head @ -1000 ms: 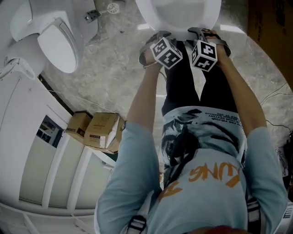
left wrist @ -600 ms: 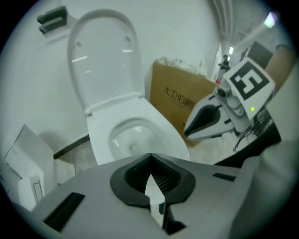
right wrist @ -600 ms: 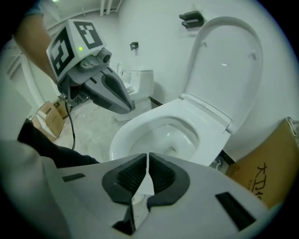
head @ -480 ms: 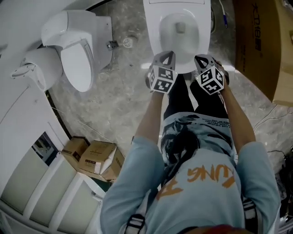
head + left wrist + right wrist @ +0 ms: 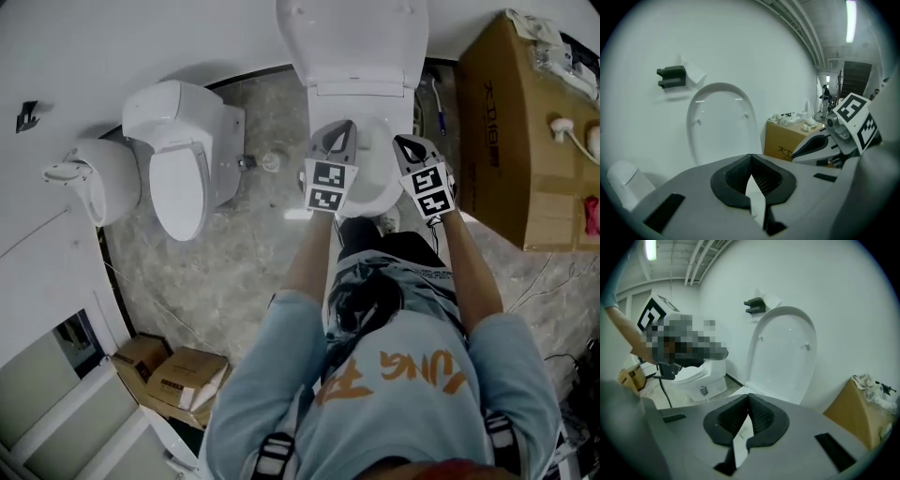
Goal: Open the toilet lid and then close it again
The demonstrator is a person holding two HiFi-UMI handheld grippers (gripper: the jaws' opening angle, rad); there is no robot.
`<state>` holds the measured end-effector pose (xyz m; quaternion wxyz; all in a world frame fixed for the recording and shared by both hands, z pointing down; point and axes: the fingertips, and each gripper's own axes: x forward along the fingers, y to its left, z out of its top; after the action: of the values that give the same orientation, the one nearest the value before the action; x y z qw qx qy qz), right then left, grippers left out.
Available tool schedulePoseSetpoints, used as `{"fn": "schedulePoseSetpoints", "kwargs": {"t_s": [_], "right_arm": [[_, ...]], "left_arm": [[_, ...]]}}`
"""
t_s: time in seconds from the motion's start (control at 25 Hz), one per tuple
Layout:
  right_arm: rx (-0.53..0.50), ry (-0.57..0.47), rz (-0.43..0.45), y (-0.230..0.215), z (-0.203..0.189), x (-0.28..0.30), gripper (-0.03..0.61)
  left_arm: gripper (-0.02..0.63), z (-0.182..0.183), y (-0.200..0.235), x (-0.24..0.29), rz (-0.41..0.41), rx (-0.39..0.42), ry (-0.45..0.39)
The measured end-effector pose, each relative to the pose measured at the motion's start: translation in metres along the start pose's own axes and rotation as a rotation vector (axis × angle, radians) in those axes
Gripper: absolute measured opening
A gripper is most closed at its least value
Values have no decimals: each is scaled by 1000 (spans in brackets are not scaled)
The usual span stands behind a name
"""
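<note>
The toilet lid (image 5: 354,37) stood raised upright against the wall behind its open bowl (image 5: 377,167), while the left claw (image 5: 339,131) and right claw (image 5: 409,145) hovered side by side above that bowl, jaws pressed together, holding nothing.

What we can't make out

Head view: toilet lid (image 5: 354,37) is clipped by the top edge. The front rim of the bowl (image 5: 377,173) is hidden behind left gripper (image 5: 339,131), right gripper (image 5: 409,145) and the person's torso. Cardboard box (image 5: 502,141) runs off the right edge; we can't read its print, and the bits on top are too small to name. Small cartons (image 5: 173,380) sit partly behind the person's sleeve. Left gripper view: its own body covers the bowl. We can't identify the dark wall fixture (image 5: 671,77), and the far corridor is too small to tell. Right gripper view: left gripper is mostly blurred, only its marker cube (image 5: 655,312) is clear.
</note>
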<state>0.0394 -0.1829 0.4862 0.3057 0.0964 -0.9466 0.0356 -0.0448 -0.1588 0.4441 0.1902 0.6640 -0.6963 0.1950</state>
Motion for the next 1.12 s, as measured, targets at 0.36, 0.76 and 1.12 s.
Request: {"fn": "schedulePoseSetpoints", "kwargs": {"t_s": [0.36, 0.76, 1.12], "right_arm": [[46, -154, -130, -87, 114, -1, 14], [-68, -213, -202, -159, 229, 23, 66], [-310, -126, -264, -200, 301, 56, 193]], "left_arm": [[29, 133, 58, 20, 18, 53, -180], [137, 225, 138, 48, 28, 246, -209], [234, 277, 170, 104, -15, 592, -110]]}}
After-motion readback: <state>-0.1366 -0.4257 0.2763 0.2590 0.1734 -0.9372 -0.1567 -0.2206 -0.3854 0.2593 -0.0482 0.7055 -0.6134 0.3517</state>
